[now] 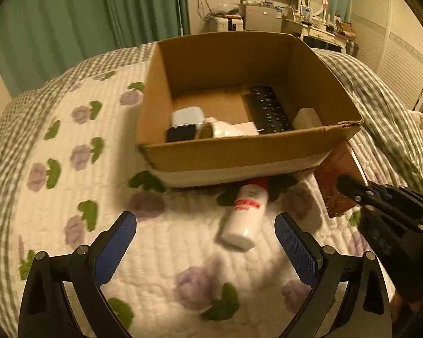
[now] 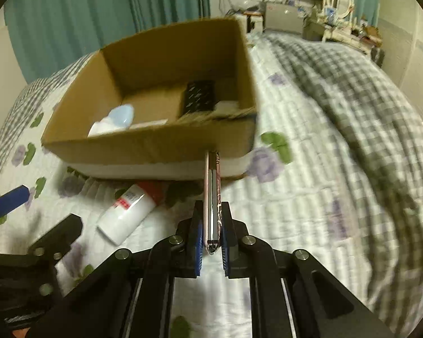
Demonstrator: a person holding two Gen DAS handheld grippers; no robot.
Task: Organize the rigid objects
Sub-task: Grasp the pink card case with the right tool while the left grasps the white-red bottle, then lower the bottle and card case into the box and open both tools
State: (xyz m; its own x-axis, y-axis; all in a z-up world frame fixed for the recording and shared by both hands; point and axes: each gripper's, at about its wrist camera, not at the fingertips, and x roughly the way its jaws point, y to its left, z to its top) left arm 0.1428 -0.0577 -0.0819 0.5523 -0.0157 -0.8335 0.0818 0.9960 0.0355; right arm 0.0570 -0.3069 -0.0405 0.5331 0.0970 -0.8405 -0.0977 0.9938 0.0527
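Observation:
An open cardboard box sits on the flowered quilt and holds a black remote, a white case and other small items. A white bottle with a red cap lies on the quilt in front of the box. My left gripper is open and empty, just short of the bottle. My right gripper is shut on a thin brown patterned phone-like slab, held edge-on near the box's front right corner.
The quilt covers the bed, with a grey checked blanket heaped on the right. Green curtains, a TV and a dressing table stand beyond the bed.

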